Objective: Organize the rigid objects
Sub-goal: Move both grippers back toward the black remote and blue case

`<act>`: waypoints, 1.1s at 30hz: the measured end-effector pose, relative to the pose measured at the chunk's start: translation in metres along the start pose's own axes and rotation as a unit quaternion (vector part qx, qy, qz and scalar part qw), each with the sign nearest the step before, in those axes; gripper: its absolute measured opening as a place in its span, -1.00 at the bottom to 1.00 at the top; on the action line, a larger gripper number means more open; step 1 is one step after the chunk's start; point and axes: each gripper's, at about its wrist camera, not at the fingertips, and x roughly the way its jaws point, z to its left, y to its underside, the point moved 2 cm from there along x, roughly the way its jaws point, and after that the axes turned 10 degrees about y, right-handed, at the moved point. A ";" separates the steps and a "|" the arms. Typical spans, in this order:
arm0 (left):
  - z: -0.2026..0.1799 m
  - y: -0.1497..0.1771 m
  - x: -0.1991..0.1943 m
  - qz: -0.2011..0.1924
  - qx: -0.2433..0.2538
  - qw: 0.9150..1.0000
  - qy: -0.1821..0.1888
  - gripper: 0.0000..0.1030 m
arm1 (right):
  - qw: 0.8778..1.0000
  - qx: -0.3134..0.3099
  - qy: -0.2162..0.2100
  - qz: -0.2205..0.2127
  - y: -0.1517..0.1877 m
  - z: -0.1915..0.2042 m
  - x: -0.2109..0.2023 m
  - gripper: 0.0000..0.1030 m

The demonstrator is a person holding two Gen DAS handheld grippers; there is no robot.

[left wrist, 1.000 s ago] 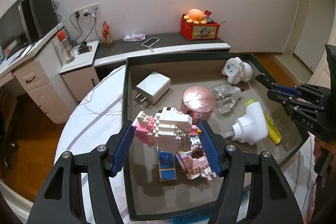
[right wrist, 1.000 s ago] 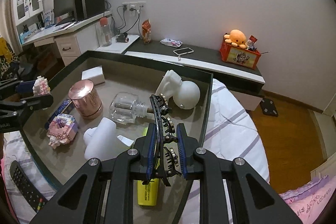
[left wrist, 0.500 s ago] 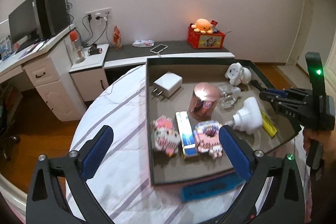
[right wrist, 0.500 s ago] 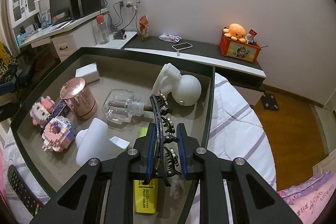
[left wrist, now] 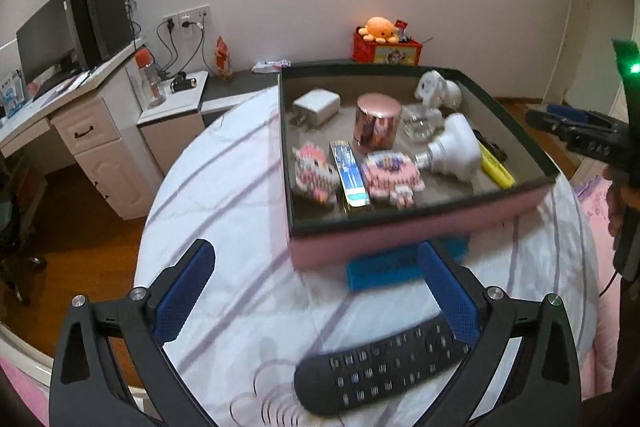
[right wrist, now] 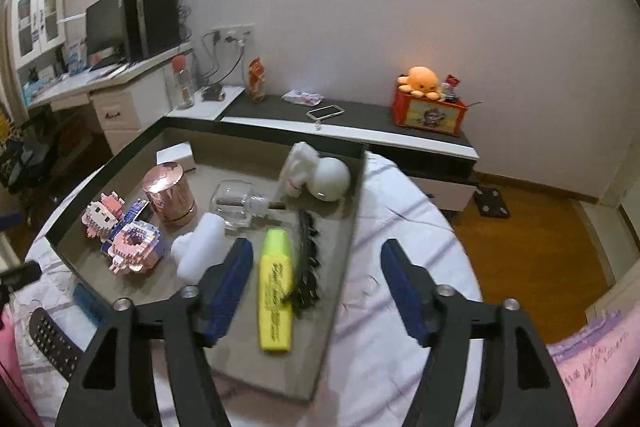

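Observation:
A dark-rimmed pink box (left wrist: pixel 420 227) sits on the round table and holds several rigid objects: a pink brick figure (left wrist: pixel 314 173), a second brick figure (left wrist: pixel 390 177), a rose metal can (left wrist: pixel 376 125), a white charger (left wrist: pixel 316 107), a yellow highlighter (right wrist: pixel 274 289) and a black hair clip (right wrist: pixel 306 259). My left gripper (left wrist: pixel 316 295) is open and empty, pulled back over the table in front of the box. My right gripper (right wrist: pixel 316 283) is open and empty above the box's right edge (right wrist: pixel 344 247), with the hair clip lying below it beside the highlighter.
A black remote (left wrist: pixel 384 371) lies on the striped tablecloth (left wrist: pixel 224 211) near my left gripper. A blue item (left wrist: pixel 400 265) sticks out under the box. A desk (left wrist: pixel 60 107) and a low shelf (right wrist: pixel 360 123) stand behind the table.
My left gripper let go of the pink brick figure in the box and drew back over the table. My right gripper opened and the hair clip now lies in the box.

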 end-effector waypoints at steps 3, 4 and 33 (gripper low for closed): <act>-0.002 0.011 -0.005 0.005 -0.002 1.000 -0.001 0.99 | 1.000 0.022 -0.004 0.003 0.012 -0.012 -0.014 0.35; -0.003 0.016 -0.007 0.007 -0.003 1.000 -0.004 0.99 | 1.000 0.027 -0.004 0.004 0.015 -0.014 -0.017 0.35; -0.048 0.050 0.039 0.128 0.210 0.967 0.061 1.00 | 0.995 0.068 -0.042 0.051 0.071 -0.012 -0.037 0.44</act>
